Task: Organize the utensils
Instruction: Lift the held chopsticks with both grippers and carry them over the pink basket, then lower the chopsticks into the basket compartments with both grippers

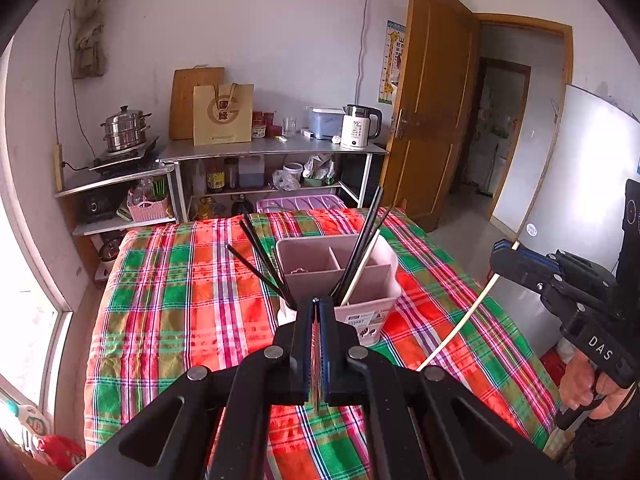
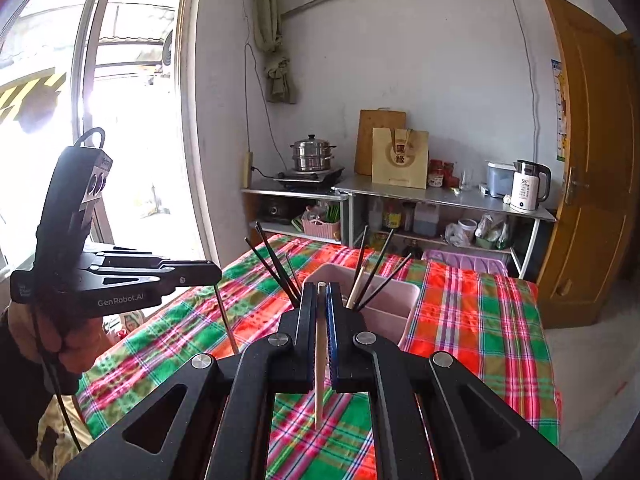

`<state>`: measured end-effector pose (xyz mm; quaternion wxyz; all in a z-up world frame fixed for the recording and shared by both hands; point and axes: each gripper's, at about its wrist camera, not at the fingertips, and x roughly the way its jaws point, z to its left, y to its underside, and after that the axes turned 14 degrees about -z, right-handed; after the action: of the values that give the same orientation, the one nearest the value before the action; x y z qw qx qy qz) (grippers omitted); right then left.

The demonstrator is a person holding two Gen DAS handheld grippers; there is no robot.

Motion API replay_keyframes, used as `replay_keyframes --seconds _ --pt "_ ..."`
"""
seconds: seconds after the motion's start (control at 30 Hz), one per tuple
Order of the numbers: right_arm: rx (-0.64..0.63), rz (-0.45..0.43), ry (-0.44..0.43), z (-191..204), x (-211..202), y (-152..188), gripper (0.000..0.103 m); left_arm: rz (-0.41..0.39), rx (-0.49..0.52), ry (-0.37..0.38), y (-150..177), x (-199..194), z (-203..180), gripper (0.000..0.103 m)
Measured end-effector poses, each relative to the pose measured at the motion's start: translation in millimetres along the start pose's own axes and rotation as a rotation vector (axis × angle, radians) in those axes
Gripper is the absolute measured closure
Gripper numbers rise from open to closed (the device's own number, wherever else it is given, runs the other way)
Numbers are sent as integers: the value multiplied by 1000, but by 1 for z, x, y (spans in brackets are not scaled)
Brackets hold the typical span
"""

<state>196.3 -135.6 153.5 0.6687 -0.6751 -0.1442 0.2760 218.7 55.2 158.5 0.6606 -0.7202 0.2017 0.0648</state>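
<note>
A counter (image 1: 224,320) covered with a red, green and white checked cloth (image 2: 480,320) fills the middle of both views. Behind it against the wall stands a metal shelf unit (image 1: 280,152) carrying a steamer pot (image 1: 126,128), a wooden board (image 1: 188,100), a paper bag (image 1: 223,114) and a white kettle (image 1: 358,126). A wooden door (image 1: 432,100) stands open on the right.

On the cloth, toward the far half of the counter, sits a pale pink utensil holder (image 1: 372,280) divided into compartments. Black chopsticks (image 1: 362,240) and one pale one lean in its right-hand compartment; more black chopsticks (image 1: 260,252) fan out at its left side, though which compartment they stand in is hidden behind the gripper.

The left gripper (image 1: 316,304) is raised above the near part of the counter, just in front of the holder. Its jaws are pressed nearly together on a thin dark metal chopstick (image 2: 226,320), which hangs below them in the right wrist view.

The right gripper (image 2: 320,288) is held off to the right, also clear of the cloth. Its jaws are closed on a pale wooden chopstick (image 2: 320,360), which runs lengthwise between them and sticks out at both ends.
</note>
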Motion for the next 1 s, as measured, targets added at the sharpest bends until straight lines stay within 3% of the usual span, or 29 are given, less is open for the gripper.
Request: replay_keyframes --seconds 0.47,0.8,1.0 --pt "15 -128 -20 -1 38 -43 99 -173 -75 27 -67 12 22 100" --pt "11 -164 1 -3 65 -42 99 -168 -115 35 -66 46 40 100" --pt "7 -134 0 -6 79 -31 99 -136 -118 44 -53 66 43 100"
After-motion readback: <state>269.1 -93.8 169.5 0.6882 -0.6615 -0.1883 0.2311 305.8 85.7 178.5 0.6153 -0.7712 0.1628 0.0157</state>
